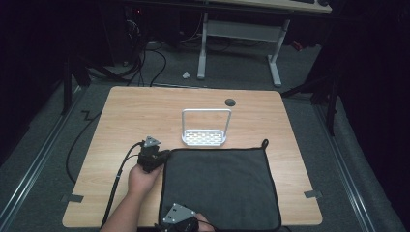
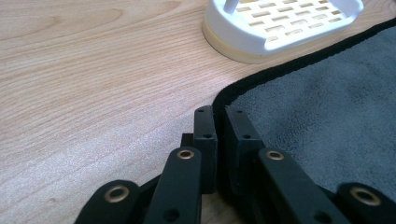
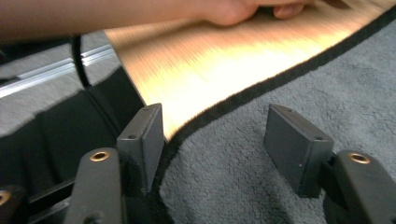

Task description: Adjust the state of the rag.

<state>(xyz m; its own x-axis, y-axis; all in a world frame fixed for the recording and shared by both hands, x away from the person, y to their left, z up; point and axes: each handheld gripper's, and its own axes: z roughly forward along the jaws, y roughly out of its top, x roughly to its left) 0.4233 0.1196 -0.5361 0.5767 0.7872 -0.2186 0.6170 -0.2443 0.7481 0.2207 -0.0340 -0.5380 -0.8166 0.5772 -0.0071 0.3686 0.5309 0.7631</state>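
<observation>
A person is working a dark grey cloth (image 1: 220, 186) lying flat on a wooden table (image 1: 130, 111), a gripper in each hand at two of its corners, apparently getting ready to lift or fold it. The left gripper (image 1: 153, 157) is sitting at the cloth's far-left corner, at about ten o'clock from the cloth's middle; in the left gripper view (image 2: 217, 122) its jaws are pressed together right at the black hem, though whether any fabric is caught between them is hidden. The right gripper (image 1: 181, 220) is coming in at the near-left corner, at about seven o'clock; its own view (image 3: 215, 135) shows the jaws spread wide and straddling the hem (nothing pinched yet), the likely placing for a bite on that corner. The other hand (image 3: 243, 9) is showing at the top of that view. A white slotted rack (image 1: 205, 136) with a wire hoop handle is standing just beyond the cloth's far edge, at twelve o'clock, and is holding nothing.
</observation>
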